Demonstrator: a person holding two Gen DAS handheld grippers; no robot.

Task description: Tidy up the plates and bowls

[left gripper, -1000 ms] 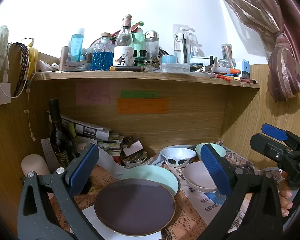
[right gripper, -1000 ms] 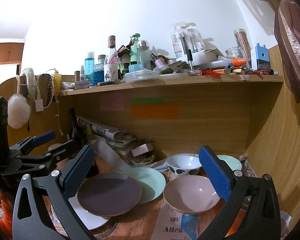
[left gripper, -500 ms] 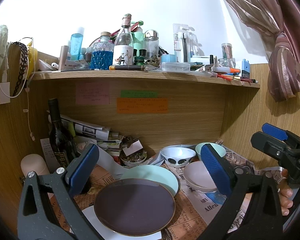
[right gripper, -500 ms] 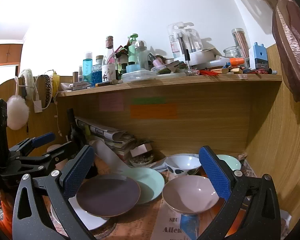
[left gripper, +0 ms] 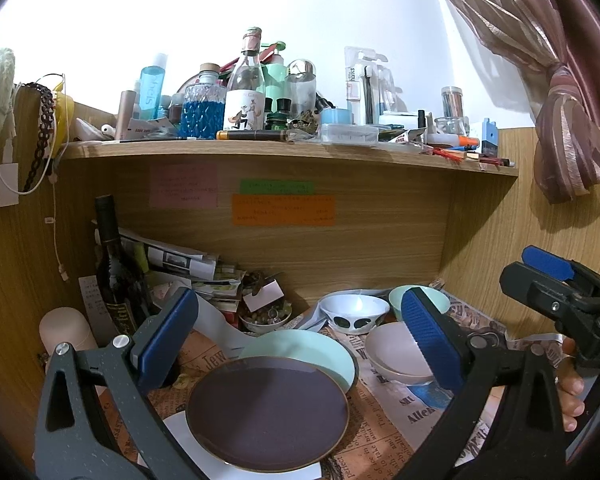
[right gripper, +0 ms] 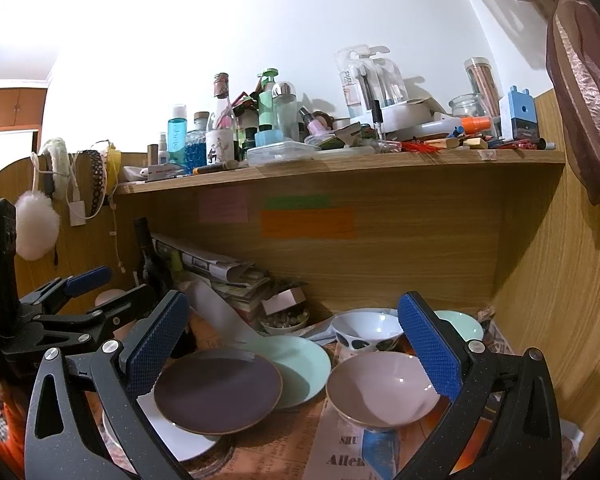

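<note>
We see a dark purple plate (left gripper: 267, 410), round, glossy and thin-rimmed, lying between the spread jaws of our left gripper (left gripper: 300, 340), overlapping a smooth mint green plate (left gripper: 312, 354) behind it. Our right gripper (right gripper: 292, 344) is also spread wide and holds nothing; a pale pink bowl (right gripper: 382, 390), rounded and shiny, sits just inside its right jaw. Beyond stand a white bowl with dark spots (right gripper: 366, 330) and a mint bowl (right gripper: 460, 326), on printed newspaper (left gripper: 392, 420).
</note>
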